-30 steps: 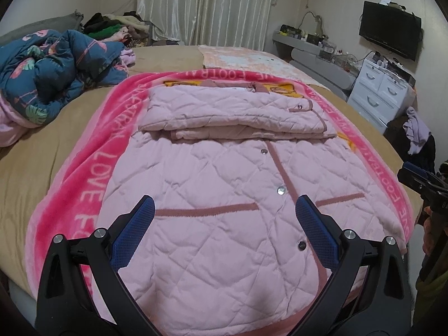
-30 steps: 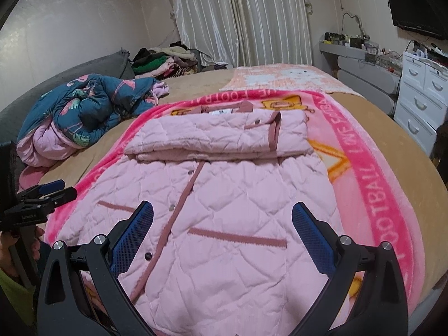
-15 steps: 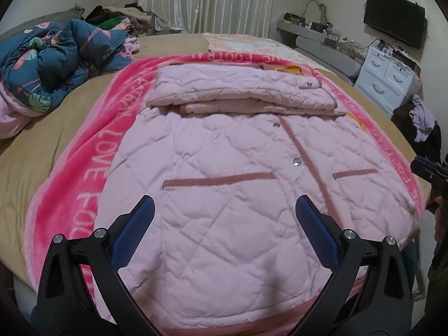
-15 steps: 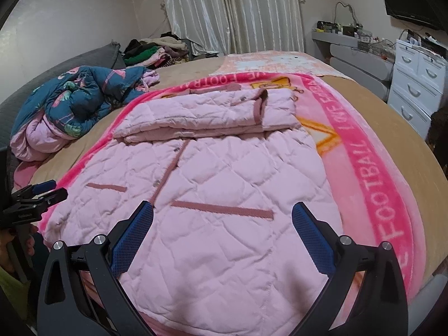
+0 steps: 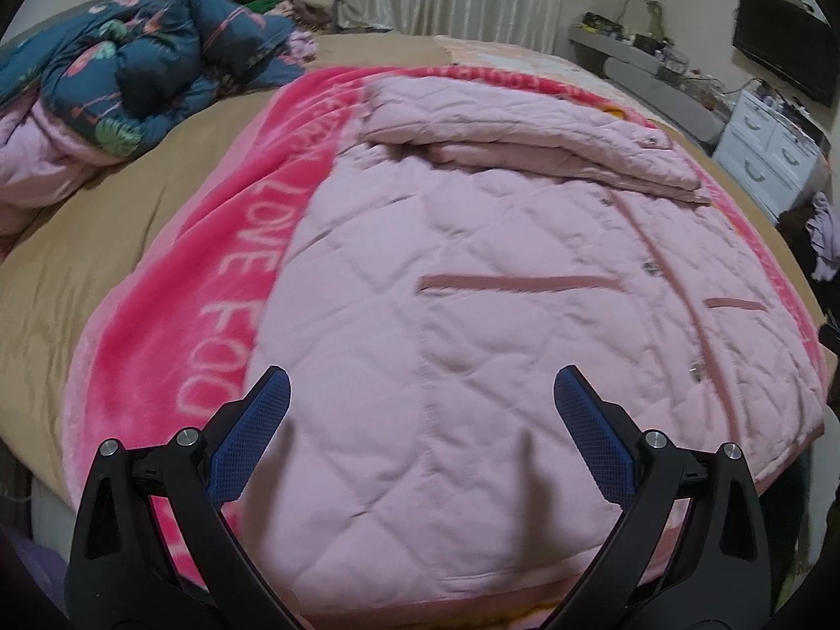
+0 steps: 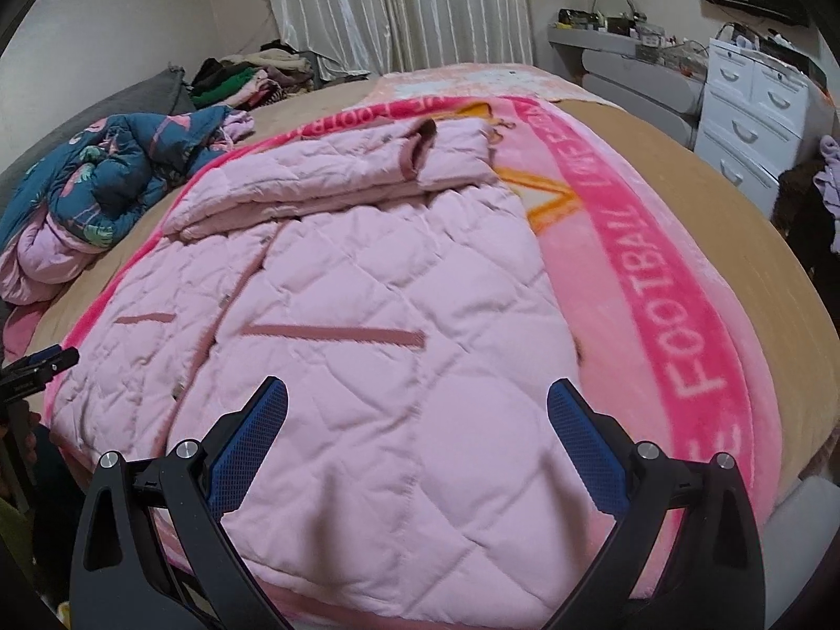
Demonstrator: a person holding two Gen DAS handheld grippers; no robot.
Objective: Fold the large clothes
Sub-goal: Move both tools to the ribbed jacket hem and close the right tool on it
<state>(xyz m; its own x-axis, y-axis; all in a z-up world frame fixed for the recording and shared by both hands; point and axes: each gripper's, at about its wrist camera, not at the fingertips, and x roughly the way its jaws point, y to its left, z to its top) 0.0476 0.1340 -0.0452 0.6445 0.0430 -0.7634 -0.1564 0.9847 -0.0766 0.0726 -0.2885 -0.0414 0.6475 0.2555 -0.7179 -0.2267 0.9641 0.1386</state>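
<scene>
Both grippers have come down and in toward the near hem over the last second, so the coat now fills more of each view and the bed edge has slipped under the fingers.

Largest first: the bed (image 5: 105, 273), tan-sheeted, carries everything. Over it lies the blanket (image 5: 220, 283), bright pink with white lettering, spread as a clean working surface. On that rests the coat (image 5: 472, 315), the task's garment, a pale pink quilted piece lying flat, front up, its hem nearest the cameras at 6 o'clock. Its sleeves (image 6: 336, 178) are already folded across the chest at 12 o'clock, stacked in a neat band, which I take to mean the next fold brings the hem up toward them. A crumpled blue duvet (image 5: 147, 58) sits well apart at 10 o'clock, out of the way.

The left gripper (image 5: 420, 415) hovers over the hem's left portion, jaws spread wide, nothing between them. The right gripper (image 6: 417, 415) hangs over the right portion, likewise gaping and empty. From the right wrist view the left tool's tip shows at 9 o'clock, beside the coat's corner. One at each side looks deliberate: pinching the hem at two spaced places should lift it evenly.

Smallest: pocket trims (image 5: 520, 283) and snaps (image 5: 650, 266) run near the placket, and they are worth avoiding when pinching.
</scene>
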